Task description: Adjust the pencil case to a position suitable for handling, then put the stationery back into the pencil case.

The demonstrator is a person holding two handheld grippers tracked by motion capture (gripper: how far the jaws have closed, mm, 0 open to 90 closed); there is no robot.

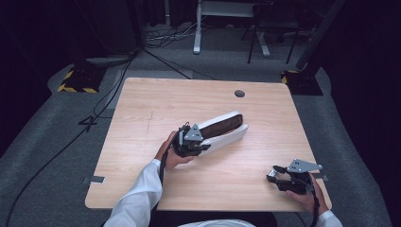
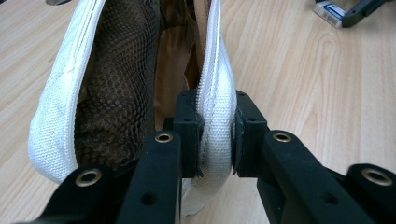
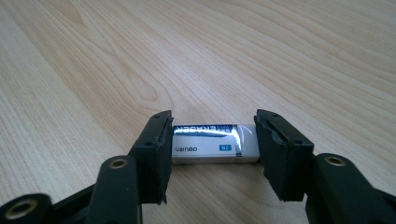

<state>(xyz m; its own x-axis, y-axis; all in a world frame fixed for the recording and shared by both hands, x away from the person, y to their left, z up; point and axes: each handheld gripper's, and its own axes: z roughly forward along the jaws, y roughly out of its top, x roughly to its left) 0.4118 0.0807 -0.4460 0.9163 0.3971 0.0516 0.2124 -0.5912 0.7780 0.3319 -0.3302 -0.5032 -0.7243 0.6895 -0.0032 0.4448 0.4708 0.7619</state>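
Lying across the middle of the pale rectangular wooden table [image 1: 142, 101], a long white fabric pencil pouch with a brown mesh lining [image 1: 226, 128], mouth open, far end pointing toward 2 o'clock. Bare wood all around it: wide room toward 9 and 10 o'clock up to the left edge, a broad strip toward 12 o'clock where a small dark round grommet hole [image 1: 239, 93] sits near the far edge, and a clear band along the near edge at 6 o'clock between the two hands. Grey carpet and black cables beyond every edge.

Gripping the pouch at its near end, the left black two-jaw gripper [image 1: 193, 140], held at table centre by the left hand [image 1: 171, 152]; in the left gripper view, jaws nearly closed, pinching one white woven rim [image 2: 215, 135] from both sides, the other rim bowed away toward 9 o'clock.

Resting near the 4 o'clock corner, close to the right and near edges, the right black two-jaw gripper [image 1: 274, 173], held by the right hand [image 1: 309, 196]. Clamped lengthwise between its jaws, partly open to that width, a small white rectangular eraser in a blue-and-white paper sleeve [image 3: 215, 143], both pads touching its ends, just above or on the wood; cannot tell which.
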